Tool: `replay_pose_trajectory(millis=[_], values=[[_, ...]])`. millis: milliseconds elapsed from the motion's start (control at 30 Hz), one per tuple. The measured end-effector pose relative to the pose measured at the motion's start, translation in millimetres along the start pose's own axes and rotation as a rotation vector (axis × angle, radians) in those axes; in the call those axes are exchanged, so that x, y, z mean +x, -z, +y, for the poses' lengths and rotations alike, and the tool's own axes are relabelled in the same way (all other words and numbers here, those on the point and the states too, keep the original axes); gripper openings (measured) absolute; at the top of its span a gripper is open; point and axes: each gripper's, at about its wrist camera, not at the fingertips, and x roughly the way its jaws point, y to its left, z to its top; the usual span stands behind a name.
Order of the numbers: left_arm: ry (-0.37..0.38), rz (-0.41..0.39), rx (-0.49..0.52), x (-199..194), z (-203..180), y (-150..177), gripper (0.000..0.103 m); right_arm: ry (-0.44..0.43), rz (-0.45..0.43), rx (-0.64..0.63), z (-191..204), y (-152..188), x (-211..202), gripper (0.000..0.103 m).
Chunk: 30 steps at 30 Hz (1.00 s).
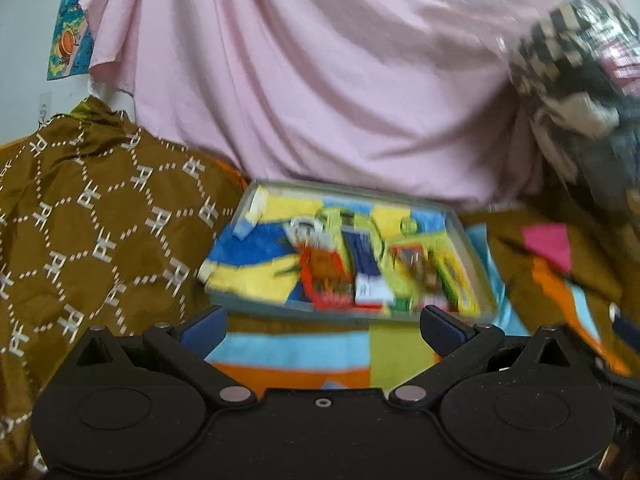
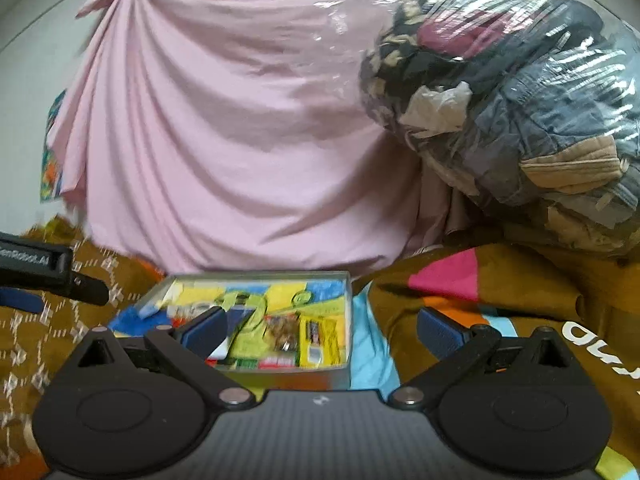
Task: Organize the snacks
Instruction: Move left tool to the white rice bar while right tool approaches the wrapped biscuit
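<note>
A brown patterned cloth (image 1: 92,216) lies at the left, and beside it a clear tray (image 1: 478,264) holds snack packets (image 1: 360,268) on the striped cover (image 1: 296,350). The left claw (image 1: 323,330) is spread wide and empty just before the tray. The right claw (image 2: 322,330) is likewise released, its left finger over the tray, with a plastic bag of clothes (image 2: 520,120) at the far right.

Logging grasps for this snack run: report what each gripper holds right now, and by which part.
Nothing is held. The left gripper and the right gripper are both open and empty, short of the snack tray.
</note>
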Motion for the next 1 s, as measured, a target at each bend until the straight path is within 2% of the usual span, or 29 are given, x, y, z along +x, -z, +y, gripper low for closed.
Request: replay_pose_trajectory(millis=[233,533,767,1000], values=[[-0.004,0.053,0.030,-24,24,33,0.102,-0.059,0.062,-0.088,30,13,-26,0.103],[-0.031,0.111,0.059,-40,49,62,0.102,-0.155,0.232,-0.128,63,31,-48,0.103],[-0.026,0.148,0.104,-46,59,80,0.102,-0.205,0.384,-0.116,80,46,-52,0.103],[-0.010,0.187,0.150,-46,65,95,0.102,-0.218,0.479,-0.124,85,57,-45,0.103]])
